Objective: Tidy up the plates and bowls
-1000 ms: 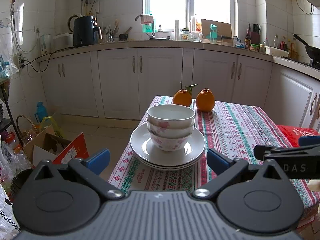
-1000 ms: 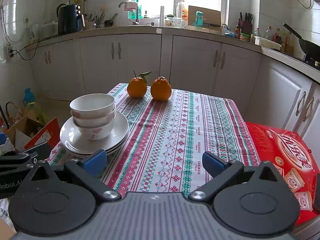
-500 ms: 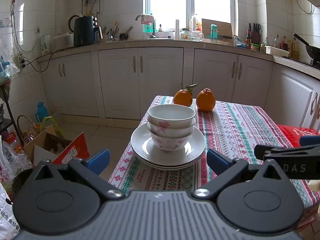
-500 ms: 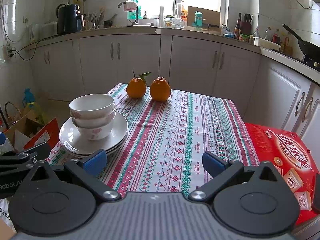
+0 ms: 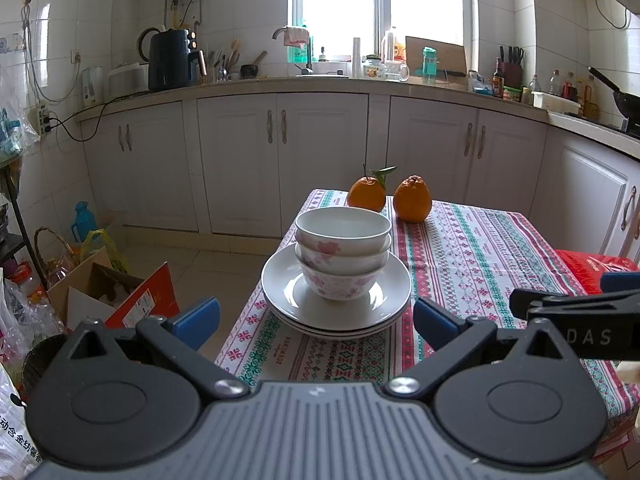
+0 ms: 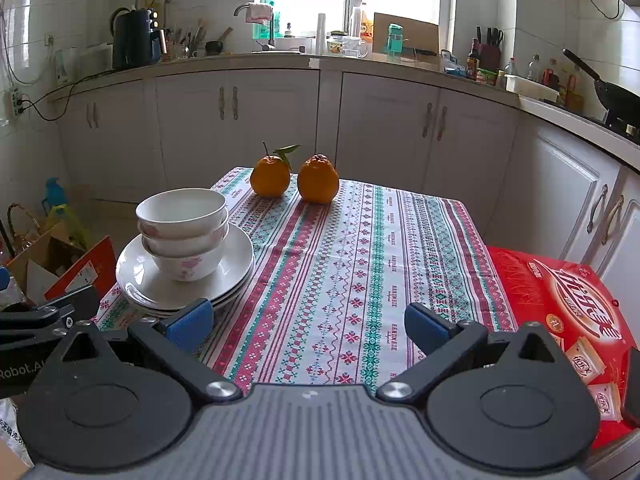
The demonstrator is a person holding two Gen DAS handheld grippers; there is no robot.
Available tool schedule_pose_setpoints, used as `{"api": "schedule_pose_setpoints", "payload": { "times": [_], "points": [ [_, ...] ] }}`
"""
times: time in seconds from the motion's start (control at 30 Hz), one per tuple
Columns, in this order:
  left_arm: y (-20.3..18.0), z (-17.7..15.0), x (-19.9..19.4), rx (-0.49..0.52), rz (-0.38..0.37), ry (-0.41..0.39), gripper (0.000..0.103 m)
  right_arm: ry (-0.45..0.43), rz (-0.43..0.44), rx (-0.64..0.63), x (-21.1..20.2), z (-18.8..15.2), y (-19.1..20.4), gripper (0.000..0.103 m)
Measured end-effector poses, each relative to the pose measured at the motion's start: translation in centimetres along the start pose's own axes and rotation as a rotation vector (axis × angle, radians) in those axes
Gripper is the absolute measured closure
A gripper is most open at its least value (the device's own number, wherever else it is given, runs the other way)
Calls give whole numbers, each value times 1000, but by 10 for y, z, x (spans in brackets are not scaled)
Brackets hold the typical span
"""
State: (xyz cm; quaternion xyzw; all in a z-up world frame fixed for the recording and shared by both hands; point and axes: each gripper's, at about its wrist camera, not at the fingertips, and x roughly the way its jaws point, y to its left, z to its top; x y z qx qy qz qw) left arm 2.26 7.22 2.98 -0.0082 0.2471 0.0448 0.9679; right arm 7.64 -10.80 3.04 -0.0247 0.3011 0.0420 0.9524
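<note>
**Stack sits dead ahead of the left tongs, both pairs held apart**

In the left wrist view, three nested bowls (image 5: 343, 252) stand upright on a pile of plates (image 5: 336, 292) in the middle of the frame, squarely between the spread blue tips of the left tongs (image 5: 316, 318). In the right wrist view the same stack lies at the centre left, off to the side of the right tongs (image 6: 308, 326), whose tips are also wide apart and grip nothing. The left hand looks nearer and better lined up. Both tools are held level, low at the near edge of the tablecloth (image 6: 360, 272), pointing across it toward two oranges (image 6: 296, 178) in the upper middle.
</note>
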Motion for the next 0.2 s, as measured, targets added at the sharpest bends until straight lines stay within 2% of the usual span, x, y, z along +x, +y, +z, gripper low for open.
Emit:
{"api": "schedule_pose_setpoints", "payload": {
  "times": [0.2],
  "points": [
    [-1,0,0,-2,1,-1,1,-7,-5,0,0,0,-1,0]
  ]
}}
